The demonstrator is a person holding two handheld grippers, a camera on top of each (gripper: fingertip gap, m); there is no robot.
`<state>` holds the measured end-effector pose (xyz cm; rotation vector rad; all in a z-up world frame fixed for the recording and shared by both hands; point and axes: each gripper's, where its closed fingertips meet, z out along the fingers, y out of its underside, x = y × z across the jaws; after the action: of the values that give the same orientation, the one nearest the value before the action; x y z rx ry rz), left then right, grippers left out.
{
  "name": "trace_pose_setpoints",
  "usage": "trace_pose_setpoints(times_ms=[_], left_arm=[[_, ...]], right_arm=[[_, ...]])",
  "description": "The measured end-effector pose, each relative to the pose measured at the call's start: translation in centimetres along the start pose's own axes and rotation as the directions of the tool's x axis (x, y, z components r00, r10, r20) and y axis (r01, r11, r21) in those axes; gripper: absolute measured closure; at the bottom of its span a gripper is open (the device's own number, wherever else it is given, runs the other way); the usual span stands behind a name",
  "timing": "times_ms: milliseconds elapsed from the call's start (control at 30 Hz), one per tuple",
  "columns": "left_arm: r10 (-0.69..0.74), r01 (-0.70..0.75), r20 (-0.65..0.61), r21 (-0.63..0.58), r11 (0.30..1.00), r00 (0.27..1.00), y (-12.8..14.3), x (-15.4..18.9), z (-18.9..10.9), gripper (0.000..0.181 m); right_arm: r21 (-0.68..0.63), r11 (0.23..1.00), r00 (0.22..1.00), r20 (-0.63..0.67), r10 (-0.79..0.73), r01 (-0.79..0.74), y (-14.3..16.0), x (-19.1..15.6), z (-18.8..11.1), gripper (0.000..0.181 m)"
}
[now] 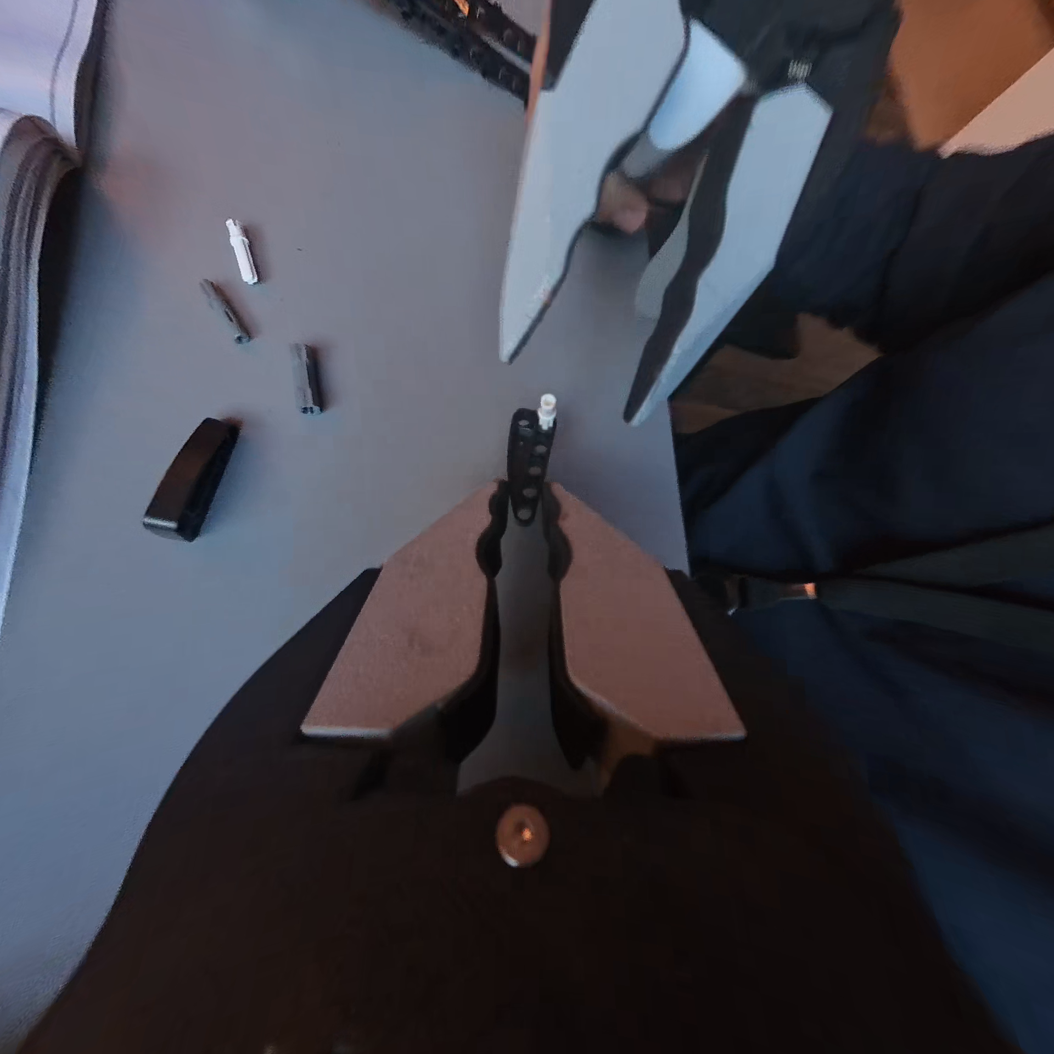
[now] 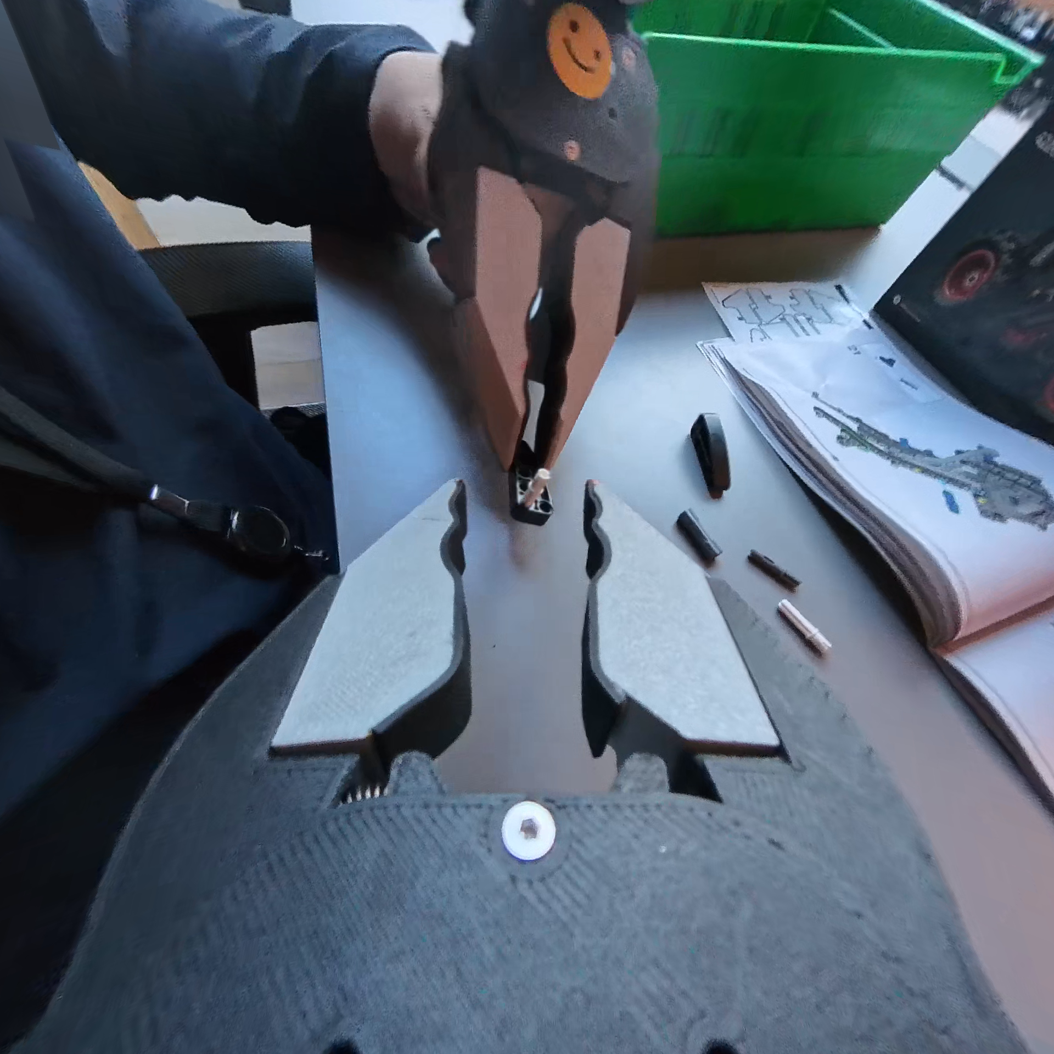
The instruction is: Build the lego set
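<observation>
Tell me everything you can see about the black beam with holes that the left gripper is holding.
The black beam is a slim, glossy plastic Lego piece with a row of round holes along its face. The left gripper clamps its near end between brown fingers, so it juts forward above the grey table. A white pin stands in the hole at its far tip. The open right gripper is close to it without touching.

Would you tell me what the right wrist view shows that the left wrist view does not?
Only the right wrist view shows the green bin and the open instruction booklet. Only the left wrist view shows pale cloth at the table's edge. Both show the left gripper clamping the black beam with its white pin, the open right gripper, and loose parts.
</observation>
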<state>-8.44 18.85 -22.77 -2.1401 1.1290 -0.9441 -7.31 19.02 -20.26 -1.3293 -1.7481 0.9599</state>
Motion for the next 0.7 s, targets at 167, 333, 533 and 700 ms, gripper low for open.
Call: trace_pose_setpoints(times_ms=[167,333,533,700], left_arm=[[-0.137,0.144,-0.098,0.064,0.988,0.986,-0.9,0.1,-0.5,0.172],[-0.216,0.238,-0.215,0.085,0.967,0.952,-1.6,1.1,-0.8,0.172],[-0.278,0.304,-0.237,0.081,0.949,0.931,-1.5,0.6,-1.0,0.172],[-0.313,0.34,-0.24,0.078,0.937,0.919,-1.4,0.3,-1.0,0.171]], right_arm=[[0.019,0.999,0.998,-0.056,-0.025,0.026,-0.3,1.1,0.1,0.146],[0.041,0.995,0.992,-0.089,-0.086,0.09,-0.9,1.3,0.2,0.149],[-0.017,0.974,0.96,-0.167,-0.223,0.224,-0.9,1.1,0.9,0.15],[-0.065,0.938,0.903,-0.256,-0.346,0.341,-1.2,1.2,1.1,0.151]])
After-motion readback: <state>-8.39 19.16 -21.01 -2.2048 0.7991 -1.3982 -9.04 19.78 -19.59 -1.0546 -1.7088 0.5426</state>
